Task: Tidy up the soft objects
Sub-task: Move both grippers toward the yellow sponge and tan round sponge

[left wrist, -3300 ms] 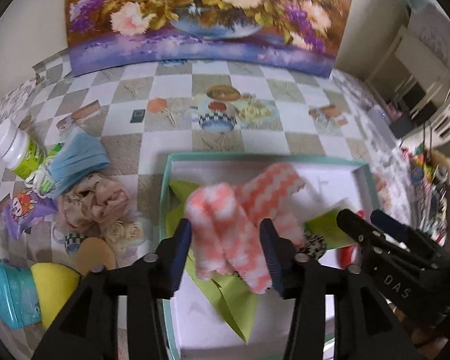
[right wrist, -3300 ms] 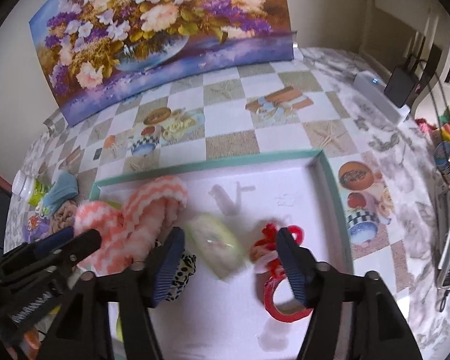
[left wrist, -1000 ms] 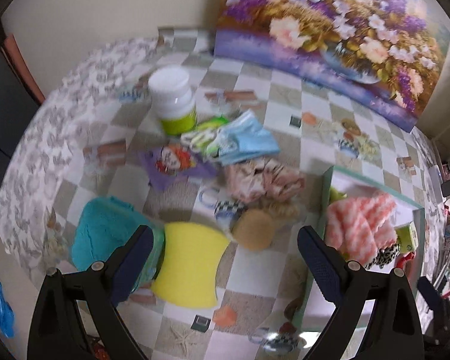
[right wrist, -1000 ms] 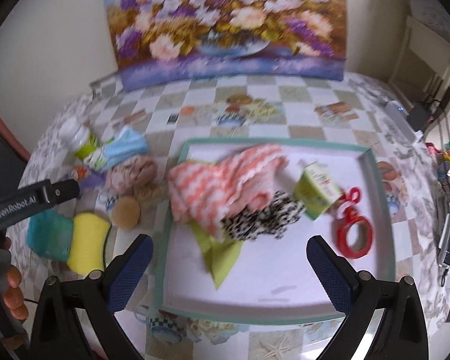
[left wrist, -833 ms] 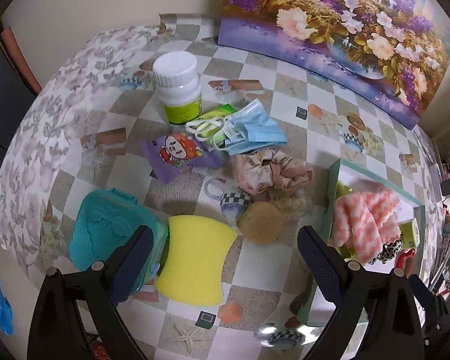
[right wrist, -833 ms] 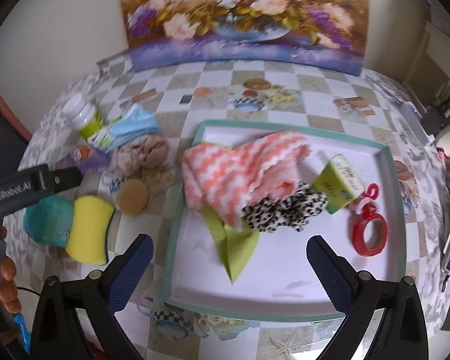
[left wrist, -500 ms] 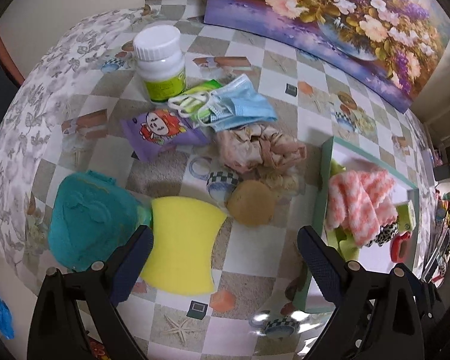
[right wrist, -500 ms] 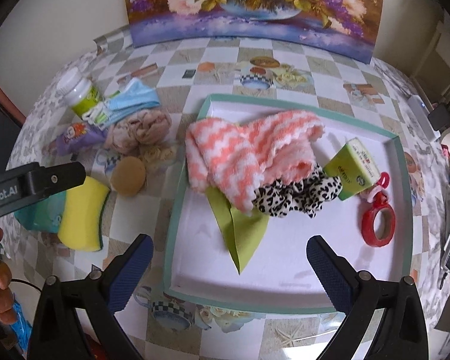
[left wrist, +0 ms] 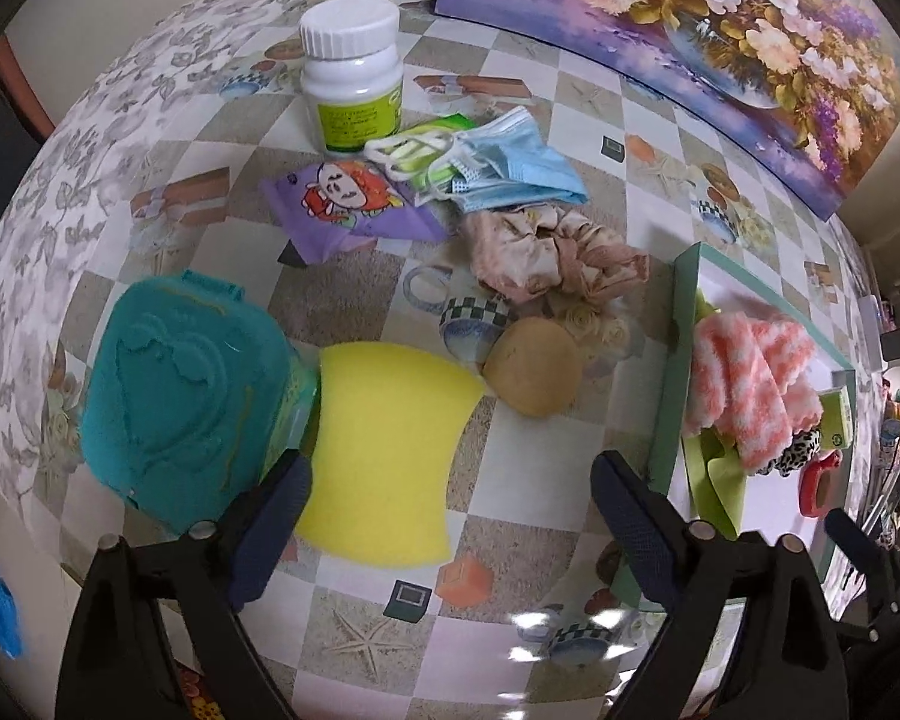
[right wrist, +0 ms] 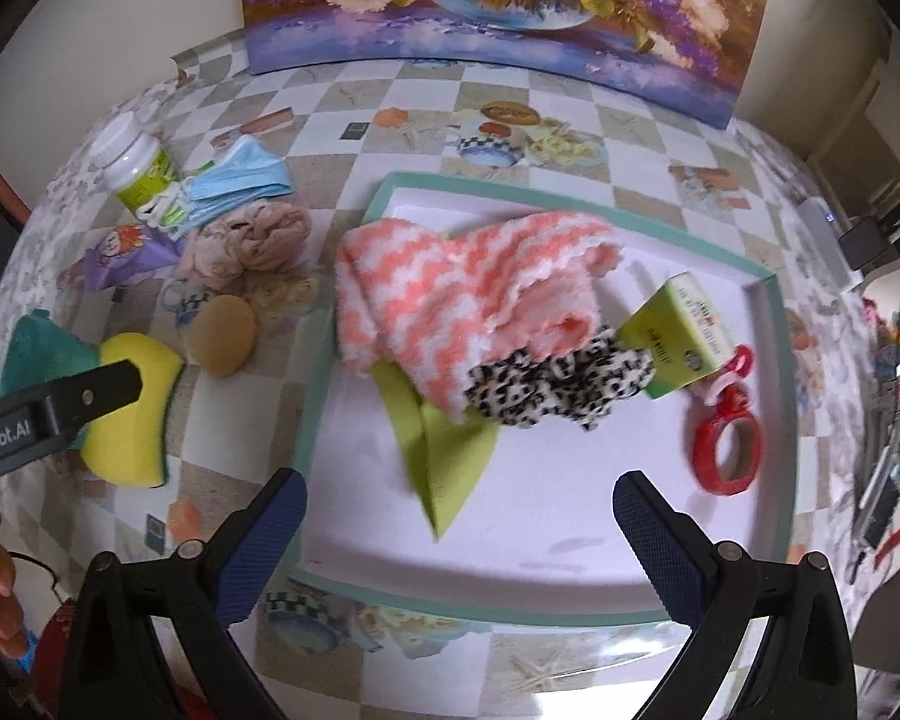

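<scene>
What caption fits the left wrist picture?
Left gripper, fingers closing on nothing, above a yellow sponge beside the tray.

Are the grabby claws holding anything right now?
No. The left gripper is closing above the yellow sponge, not touching it. The right gripper is open and empty.

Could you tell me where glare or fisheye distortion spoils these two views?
Left wrist view: bright glare on the tablecloth beside the left gripper, and the painting bows along the rim. Right wrist view: glare streaks on the cloth below the tray, between the fingers of the right gripper; the tray's edges curve.
</scene>
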A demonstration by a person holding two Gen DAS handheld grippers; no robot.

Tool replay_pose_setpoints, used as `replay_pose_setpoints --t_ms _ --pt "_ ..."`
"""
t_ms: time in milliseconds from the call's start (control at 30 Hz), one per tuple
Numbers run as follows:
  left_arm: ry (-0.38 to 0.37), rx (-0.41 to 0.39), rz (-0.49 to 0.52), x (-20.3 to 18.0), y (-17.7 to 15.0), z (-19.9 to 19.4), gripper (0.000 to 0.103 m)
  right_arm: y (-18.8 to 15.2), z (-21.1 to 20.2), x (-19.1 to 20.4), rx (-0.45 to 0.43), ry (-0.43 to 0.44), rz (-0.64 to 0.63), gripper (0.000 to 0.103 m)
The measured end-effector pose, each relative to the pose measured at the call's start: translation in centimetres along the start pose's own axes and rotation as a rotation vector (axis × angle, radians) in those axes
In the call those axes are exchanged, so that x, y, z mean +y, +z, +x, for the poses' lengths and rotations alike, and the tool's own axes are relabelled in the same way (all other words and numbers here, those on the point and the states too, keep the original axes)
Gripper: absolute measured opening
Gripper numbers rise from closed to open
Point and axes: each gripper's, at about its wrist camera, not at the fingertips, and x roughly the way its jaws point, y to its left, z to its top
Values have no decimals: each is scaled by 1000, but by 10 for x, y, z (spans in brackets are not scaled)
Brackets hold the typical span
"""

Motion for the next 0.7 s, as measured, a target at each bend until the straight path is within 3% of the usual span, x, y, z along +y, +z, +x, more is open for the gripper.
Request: replay_pose_setpoints --t_ms 267,367,700 --pt "24 29 -10 2 -7 10 90 1 -4 -6 -11 16 4 103" --pt "29 40 -23 6 -11 12 74 1 -5 -7 -18 16 3 103" --pt "86 67 -62 16 -25 19 74 3 -11 -6 -45 33 -3 103"
